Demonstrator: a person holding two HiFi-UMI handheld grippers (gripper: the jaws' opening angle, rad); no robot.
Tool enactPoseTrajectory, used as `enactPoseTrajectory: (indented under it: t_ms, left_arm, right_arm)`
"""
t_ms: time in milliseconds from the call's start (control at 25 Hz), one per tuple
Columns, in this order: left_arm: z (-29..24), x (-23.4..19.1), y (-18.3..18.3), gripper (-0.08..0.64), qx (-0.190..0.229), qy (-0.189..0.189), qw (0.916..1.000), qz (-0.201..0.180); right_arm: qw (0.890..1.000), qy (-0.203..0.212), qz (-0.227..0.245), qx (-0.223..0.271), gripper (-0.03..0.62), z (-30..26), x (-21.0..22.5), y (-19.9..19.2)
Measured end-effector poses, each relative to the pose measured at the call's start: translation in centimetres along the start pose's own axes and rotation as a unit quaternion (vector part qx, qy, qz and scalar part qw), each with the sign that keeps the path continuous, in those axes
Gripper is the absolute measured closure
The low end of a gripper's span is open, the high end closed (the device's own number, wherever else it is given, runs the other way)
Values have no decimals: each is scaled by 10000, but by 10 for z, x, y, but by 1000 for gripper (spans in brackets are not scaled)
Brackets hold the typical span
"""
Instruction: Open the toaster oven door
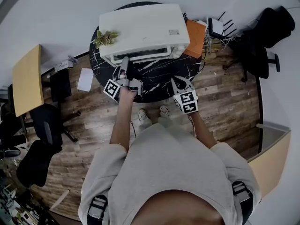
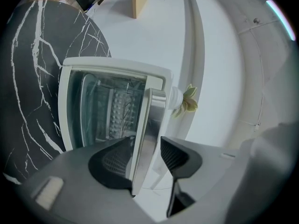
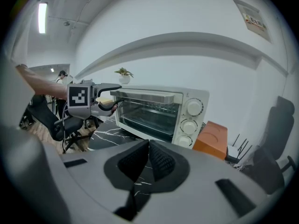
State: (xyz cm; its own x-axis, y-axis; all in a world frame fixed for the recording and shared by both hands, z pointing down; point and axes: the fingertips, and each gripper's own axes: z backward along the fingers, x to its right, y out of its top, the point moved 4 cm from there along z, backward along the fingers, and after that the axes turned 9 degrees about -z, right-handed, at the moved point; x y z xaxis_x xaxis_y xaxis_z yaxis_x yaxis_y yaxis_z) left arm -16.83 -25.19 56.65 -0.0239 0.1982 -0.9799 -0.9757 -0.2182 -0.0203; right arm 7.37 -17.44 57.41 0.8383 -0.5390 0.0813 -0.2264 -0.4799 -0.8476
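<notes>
At the table's (image 1: 159, 81) near edge we hold the right gripper (image 1: 180, 85), jaws closed on nothing, short of the oven (image 1: 140, 29). Further in, our left gripper (image 1: 125, 65) is at the oven's front. Its jaws are apart, with the door handle (image 2: 152, 118) between them and a gap beside one pad. The oven sits on the table's far side. A plant (image 1: 105, 37) is on its top left corner, and an orange box (image 1: 196, 37) is just right of it.
</notes>
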Motion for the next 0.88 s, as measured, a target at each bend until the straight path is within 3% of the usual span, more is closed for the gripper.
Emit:
enactPoseTrajectory:
  t_ms: [360, 560, 880]
  left_arm:
    - [-13, 5, 0, 376, -4, -55, 10000, -1]
    - [-12, 0, 0, 433, 2, 67, 9999, -98]
    - [-10, 1, 1, 440, 13, 136, 9996, -237]
  right_arm:
    - [10000, -21, -15, -10, 578, 2, 2, -1]
    - [10000, -25, -18, 11, 578, 1, 4, -1]
    - [10000, 12, -9, -12, 578, 2, 1, -2]
